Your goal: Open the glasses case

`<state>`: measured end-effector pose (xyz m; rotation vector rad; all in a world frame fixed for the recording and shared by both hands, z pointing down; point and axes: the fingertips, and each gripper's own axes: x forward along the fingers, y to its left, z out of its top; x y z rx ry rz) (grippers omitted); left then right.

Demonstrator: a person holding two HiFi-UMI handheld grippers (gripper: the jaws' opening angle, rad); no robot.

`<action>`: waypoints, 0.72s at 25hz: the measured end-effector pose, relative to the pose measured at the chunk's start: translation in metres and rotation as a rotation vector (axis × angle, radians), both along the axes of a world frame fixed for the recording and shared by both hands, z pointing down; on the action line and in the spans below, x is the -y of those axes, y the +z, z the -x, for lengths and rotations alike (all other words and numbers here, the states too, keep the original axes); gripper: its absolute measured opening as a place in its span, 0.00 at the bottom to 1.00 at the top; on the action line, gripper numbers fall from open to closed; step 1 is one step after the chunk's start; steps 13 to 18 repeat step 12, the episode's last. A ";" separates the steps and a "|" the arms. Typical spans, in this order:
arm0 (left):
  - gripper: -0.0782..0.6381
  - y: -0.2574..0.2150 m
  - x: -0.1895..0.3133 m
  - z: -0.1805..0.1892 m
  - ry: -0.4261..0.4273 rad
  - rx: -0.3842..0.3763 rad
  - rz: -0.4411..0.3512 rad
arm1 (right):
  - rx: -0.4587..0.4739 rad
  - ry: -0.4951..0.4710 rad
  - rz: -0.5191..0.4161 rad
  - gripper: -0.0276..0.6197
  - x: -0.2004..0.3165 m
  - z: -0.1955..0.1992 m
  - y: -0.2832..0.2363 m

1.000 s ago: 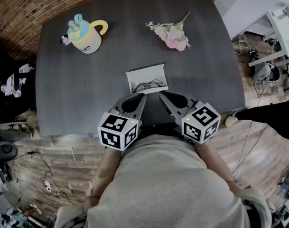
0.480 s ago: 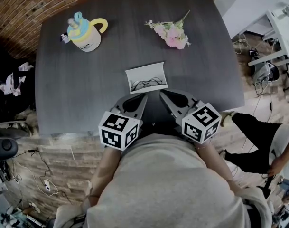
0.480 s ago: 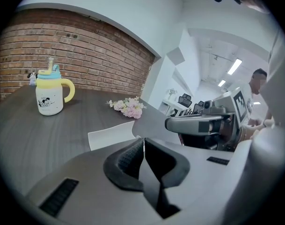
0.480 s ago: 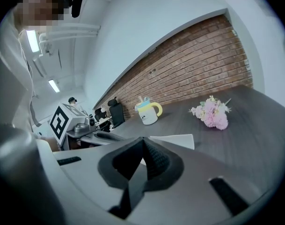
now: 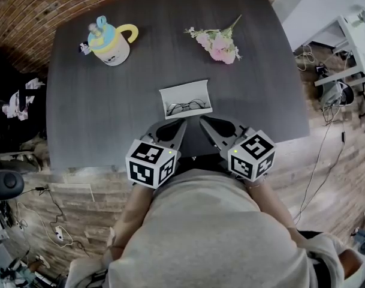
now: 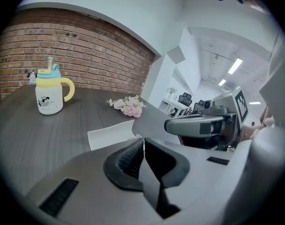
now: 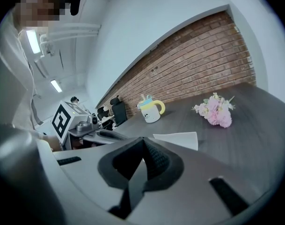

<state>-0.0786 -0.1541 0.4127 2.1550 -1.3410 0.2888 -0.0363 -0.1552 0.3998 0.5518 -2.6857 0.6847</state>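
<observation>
While glasses case (image 5: 183, 91) lies open | left tongs (image 5: 180, 122), right tongs (image 5: 202, 119) closed

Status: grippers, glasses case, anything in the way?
Left gripper and right gripper both shut, empty, just short of the glasses case. Case lid up, glasses inside. Mug and flowers far back, nothing in the way.

I saw the white glasses case (image 5: 185, 95) lying open on the dark bench (image 5: 98, 110), glasses (image 5: 186, 107) inside. My left gripper (image 5: 180, 123) and right gripper (image 5: 204, 121) hung just beside its near edge. Mug (image 5: 109, 42) back left, pink flowers (image 5: 218, 44) back right.
</observation>
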 end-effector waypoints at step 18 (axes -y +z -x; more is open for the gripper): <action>0.15 0.003 0.002 0.010 -0.033 -0.010 0.009 | 0.014 -0.006 0.035 0.05 0.003 0.003 0.005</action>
